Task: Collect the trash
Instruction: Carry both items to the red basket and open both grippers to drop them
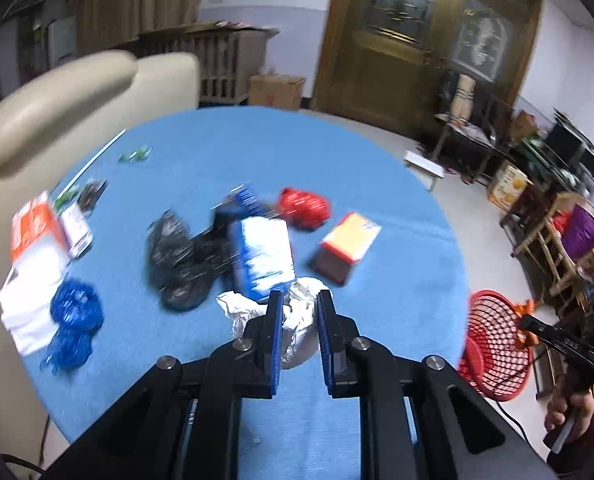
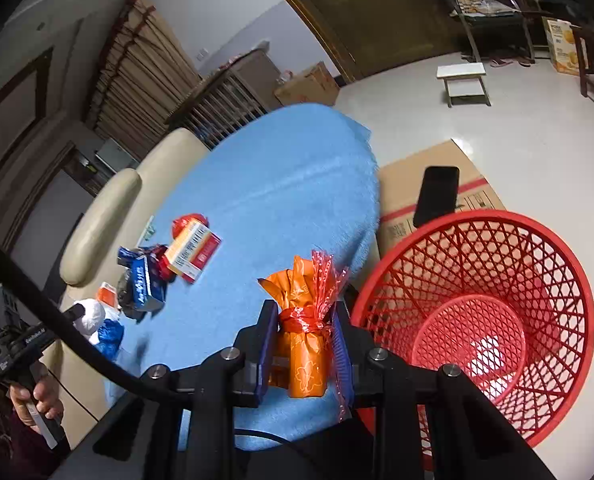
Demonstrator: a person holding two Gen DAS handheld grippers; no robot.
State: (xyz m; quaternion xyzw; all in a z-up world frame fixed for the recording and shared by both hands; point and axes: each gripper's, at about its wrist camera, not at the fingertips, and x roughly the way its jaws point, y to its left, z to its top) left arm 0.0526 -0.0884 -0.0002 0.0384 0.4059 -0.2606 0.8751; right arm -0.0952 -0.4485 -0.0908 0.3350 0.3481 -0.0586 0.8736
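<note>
My left gripper [image 1: 299, 300] is shut on a crumpled white paper wad [image 1: 297, 332] above the round blue table [image 1: 377, 300]. My right gripper [image 2: 303, 312] is shut on an orange wrapped package [image 2: 303, 344] tied with red ribbon, held over the table's edge beside the red mesh basket [image 2: 477, 320]. The basket also shows in the left wrist view [image 1: 497, 344]. Trash lies on the table: a black bag [image 1: 177, 256], a blue and white box [image 1: 263, 256], a red bag [image 1: 303, 206], an orange and red box [image 1: 347, 246] and a blue bag [image 1: 73, 320].
A cream sofa [image 1: 57, 96] stands behind the table. A cardboard box [image 2: 437, 184] with a black phone [image 2: 437, 194] on it sits beside the basket. White paper and an orange pack [image 1: 33, 256] lie at the table's left. Chairs and clutter [image 1: 557, 232] line the right wall.
</note>
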